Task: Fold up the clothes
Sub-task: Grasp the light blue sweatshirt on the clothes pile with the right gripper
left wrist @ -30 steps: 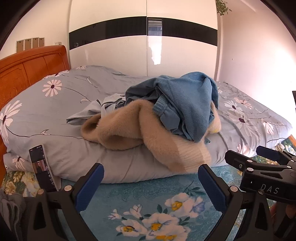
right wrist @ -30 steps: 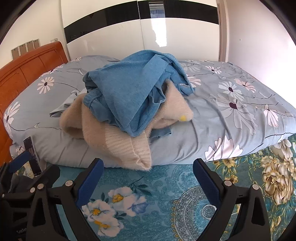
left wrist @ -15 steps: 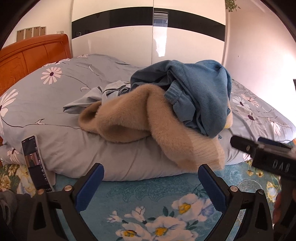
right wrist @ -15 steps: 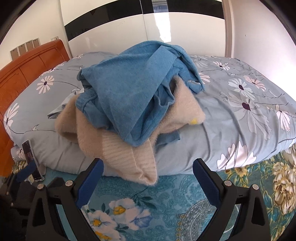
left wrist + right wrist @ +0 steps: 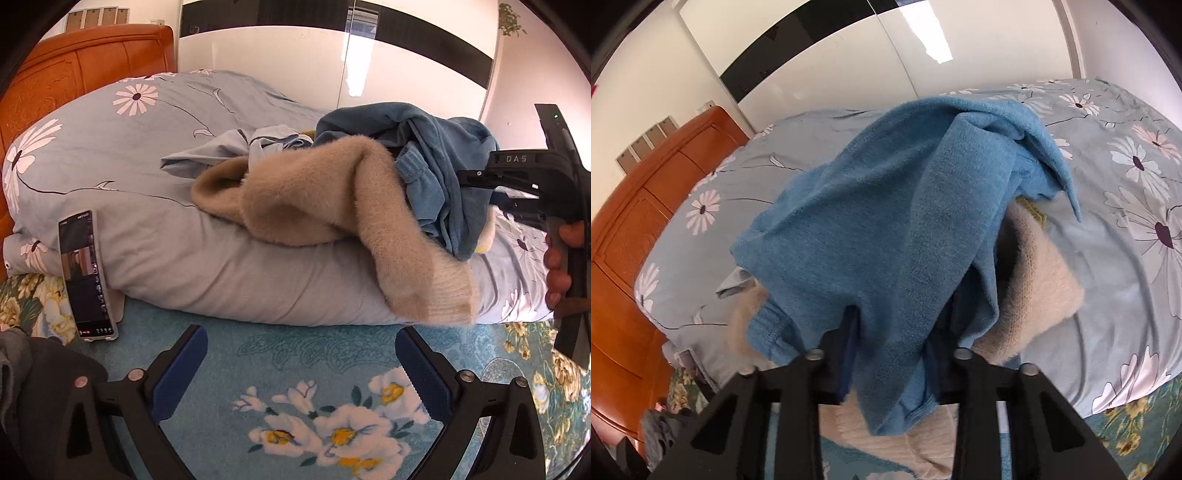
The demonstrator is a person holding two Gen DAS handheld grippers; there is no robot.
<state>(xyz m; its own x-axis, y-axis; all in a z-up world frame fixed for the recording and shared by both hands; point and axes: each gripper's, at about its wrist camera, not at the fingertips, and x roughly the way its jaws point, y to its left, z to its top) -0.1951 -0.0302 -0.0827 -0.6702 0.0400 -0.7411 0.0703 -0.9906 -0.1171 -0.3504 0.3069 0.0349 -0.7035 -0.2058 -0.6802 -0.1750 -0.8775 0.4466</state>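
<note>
blue top (image 5: 886, 229): soft terry-like fleece, crumpled in thick folds on top of the pile; a hanging fold runs down between the right jaws.
beige sweater (image 5: 317, 206): long fuzzy pile, ribbed knit cuff, a limp sleeve drooping over the duvet's edge toward the bedspread.
pile: both garments, with a thin pale-blue cloth (image 5: 229, 151) behind, heaped on the duvet on the bed.
duvet (image 5: 122, 147): smooth grey-blue cotton, puffy and rounded, printed with white daisies.
bedspread (image 5: 325, 398): teal, flat, woven with a floral pattern.
headboard (image 5: 631, 236): glossy orange wood, panelled.
phone (image 5: 86, 275): slim slab propped upright against the duvet, screen lit.
right hand-held gripper (image 5: 892, 354): its jaws have just been closing and are clenched on the blue top's fold.
left hand-held gripper (image 5: 299, 373): released, blue-padded jaws spread wide above the bedspread, nothing between them, short of the sweater's cuff.
</note>
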